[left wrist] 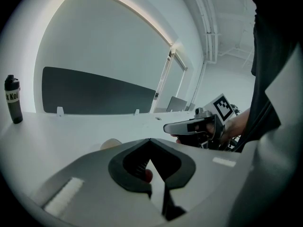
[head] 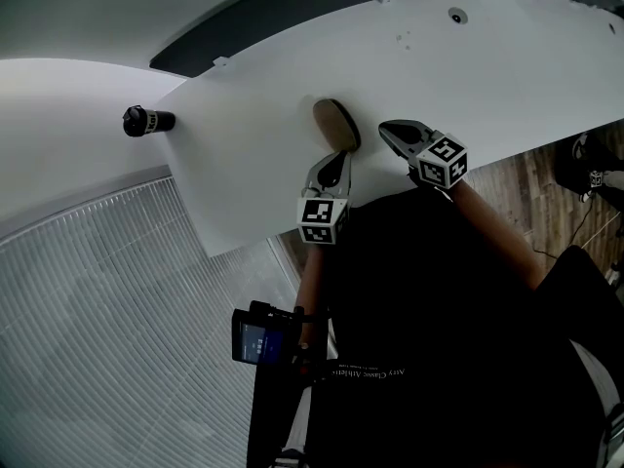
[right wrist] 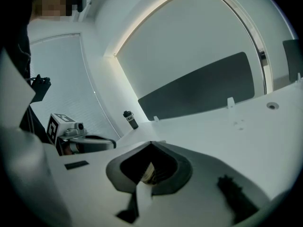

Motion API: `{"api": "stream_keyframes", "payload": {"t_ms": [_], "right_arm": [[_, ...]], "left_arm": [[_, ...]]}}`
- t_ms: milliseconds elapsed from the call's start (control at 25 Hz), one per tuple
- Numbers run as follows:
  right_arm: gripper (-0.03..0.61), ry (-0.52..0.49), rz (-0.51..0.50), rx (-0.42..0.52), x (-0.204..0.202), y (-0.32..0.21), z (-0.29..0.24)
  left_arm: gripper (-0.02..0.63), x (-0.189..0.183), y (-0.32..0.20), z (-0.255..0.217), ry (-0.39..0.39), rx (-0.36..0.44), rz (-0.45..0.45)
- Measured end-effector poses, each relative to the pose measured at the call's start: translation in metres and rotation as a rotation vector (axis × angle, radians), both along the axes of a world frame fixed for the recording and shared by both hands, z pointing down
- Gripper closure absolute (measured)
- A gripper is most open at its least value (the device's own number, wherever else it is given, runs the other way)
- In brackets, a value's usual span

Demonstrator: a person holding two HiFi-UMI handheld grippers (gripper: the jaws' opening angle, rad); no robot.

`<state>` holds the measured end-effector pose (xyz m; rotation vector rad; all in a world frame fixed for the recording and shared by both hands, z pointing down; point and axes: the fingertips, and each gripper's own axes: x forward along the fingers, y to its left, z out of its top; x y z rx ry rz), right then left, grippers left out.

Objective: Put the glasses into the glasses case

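Glasses case (head: 336,125), tan and oval, lies on the white counter (head: 468,57) just past two grippers whose jaws are together.

Nearest, the person's dark shirt (head: 439,310) fills the lower head view, with both marker cubes at the counter's near edge. The left gripper (head: 336,164) has its jaws pressed together on nothing, its tips just short of the case's near end; whether they touch it cannot be told. The right gripper (head: 395,133) hangs just to the case's right, apart from it, jaws likewise closed and empty. Farther off, well to the left, a black bottle (head: 146,121) stands upright on the counter, and a dark panel (head: 253,18) runs along the far edge.
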<state>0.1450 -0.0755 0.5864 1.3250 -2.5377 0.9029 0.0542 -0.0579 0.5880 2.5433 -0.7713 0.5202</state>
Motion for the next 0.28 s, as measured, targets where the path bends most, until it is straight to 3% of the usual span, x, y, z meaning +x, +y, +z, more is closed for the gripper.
{"api": "stream_keyframes", "payload": {"t_ms": [280], "right_arm": [[0.572,-0.001,-0.019,-0.029,-0.018,-0.014,0.007]], "left_arm": [[0.606,-0.011,-0.011,0.0,0.003,-0.004,0.004]]}}
